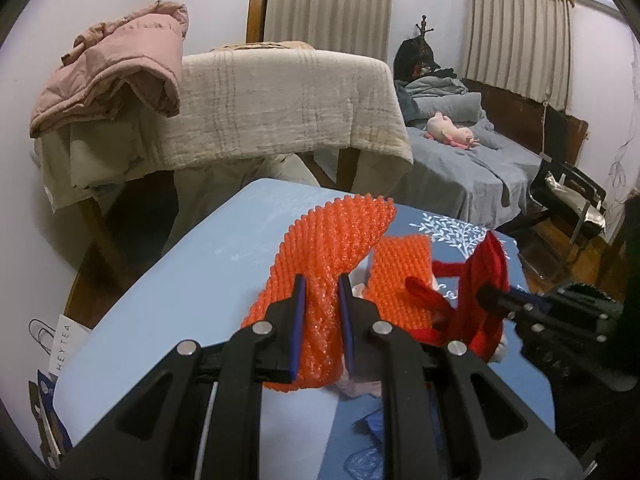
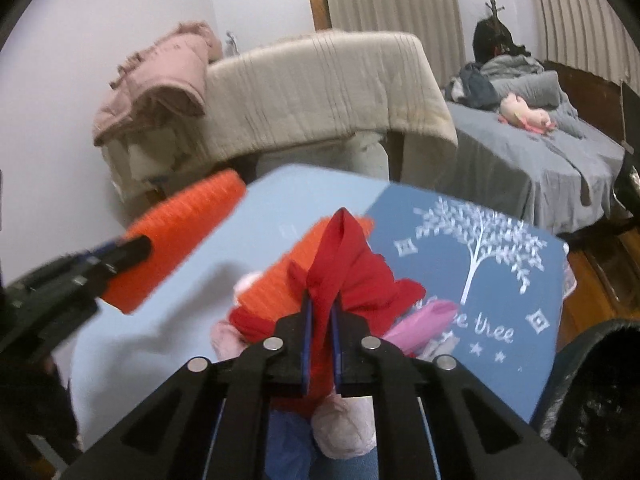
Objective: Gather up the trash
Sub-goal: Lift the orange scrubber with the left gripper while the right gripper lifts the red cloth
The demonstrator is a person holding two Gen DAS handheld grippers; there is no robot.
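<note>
A blue table (image 1: 192, 280) carries a small heap of trash. My left gripper (image 1: 322, 280) is shut on an orange foam net (image 1: 332, 236) and holds it up off the table. A second orange net (image 1: 400, 276) lies behind it. To the right, my right gripper (image 1: 486, 292) pinches a red plastic bag (image 1: 486, 264). In the right wrist view that gripper (image 2: 321, 300) is shut on a fold of the red bag (image 2: 344, 256), beside the second orange net (image 2: 276, 284). The left gripper (image 2: 140, 246) shows at left with its orange net (image 2: 188, 224). Pink wrappers (image 2: 420, 320) and crumpled pale paper (image 2: 344, 428) lie underneath.
A black trash bag (image 2: 592, 392) stands at the table's right edge. Behind the table is a chair draped with a beige blanket (image 1: 280, 108) and a pink jacket (image 1: 116, 68). A grey bed (image 1: 472, 160) is at back right. A paper bag (image 1: 64, 344) sits left of the table.
</note>
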